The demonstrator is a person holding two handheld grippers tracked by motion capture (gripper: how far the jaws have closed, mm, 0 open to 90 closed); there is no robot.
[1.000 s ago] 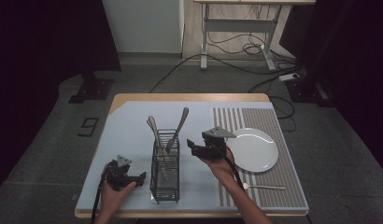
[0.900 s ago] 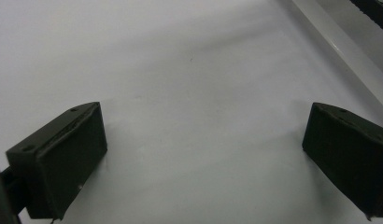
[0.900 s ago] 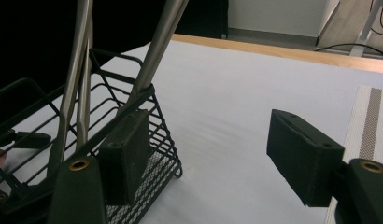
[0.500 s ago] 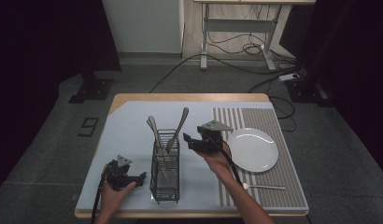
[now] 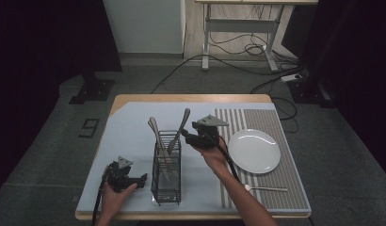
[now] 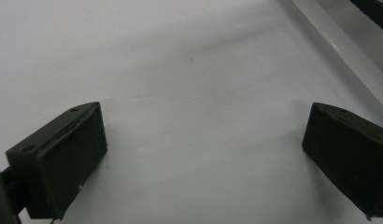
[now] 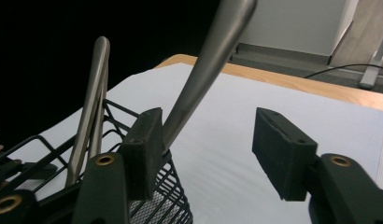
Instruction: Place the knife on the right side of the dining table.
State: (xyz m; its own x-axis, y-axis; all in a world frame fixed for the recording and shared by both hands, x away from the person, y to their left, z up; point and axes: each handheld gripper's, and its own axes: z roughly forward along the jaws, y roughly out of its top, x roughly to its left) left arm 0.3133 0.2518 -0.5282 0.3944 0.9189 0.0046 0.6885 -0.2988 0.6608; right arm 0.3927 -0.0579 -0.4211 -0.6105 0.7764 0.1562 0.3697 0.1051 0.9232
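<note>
Right tool [image 5: 188,137], mid-frame in the high view, sits at the handle of the leaning utensil [image 5: 180,129] in the wire caddy [image 5: 166,176]. In the right gripper view the handle [image 7: 206,60] runs up to the top centre, against the inner face of the left pad [image 7: 145,149], w/ the right pad well apart. Jaws have just been closing and are roughly half open; handle's between them but not clamped.

Risks, as I read it:
- One-sided contact: as the far pad comes in, the handle may get shoved sideways, not pinched, and slip out or tip the light caddy.
- Smooth tapered metal could slide thru the pads on the lift.
- The other two handles [image 5: 155,128] stand close by, so the tool may snag them or the rim.

Left tool [image 5: 140,179], lower left, is wide open over bare desk [image 6: 189,84], holding nothing. It isn't steadying the caddy, so nothing stops it dragging.
</note>
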